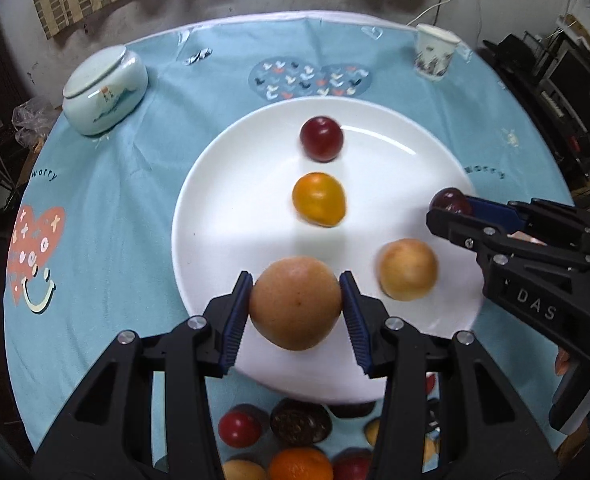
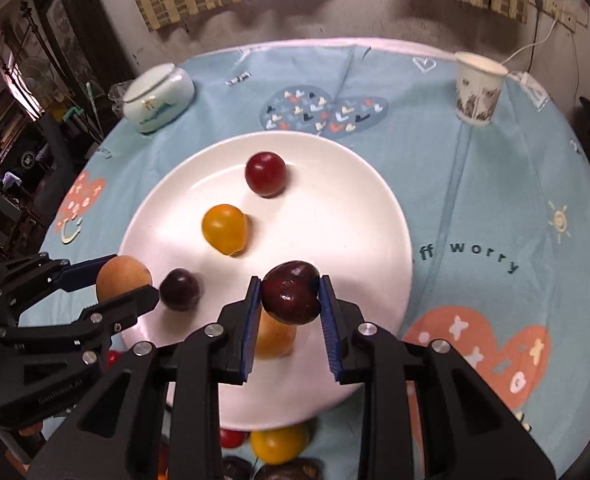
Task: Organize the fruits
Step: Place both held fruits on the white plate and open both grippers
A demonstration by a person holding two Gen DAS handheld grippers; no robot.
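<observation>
Fruits clamped in both downward-tilted grippers' jaws: left an apricot, right a dark plum.

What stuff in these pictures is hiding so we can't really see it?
- Fruit pile near the table edge: left wrist view, hidden behind the left gripper and cut by the frame edge; no count possible.
- Pale fruit on the white plate: right wrist view, mostly behind the right gripper and its dark cherry.
- Paper cup: its inside is unseen in both views.
</observation>
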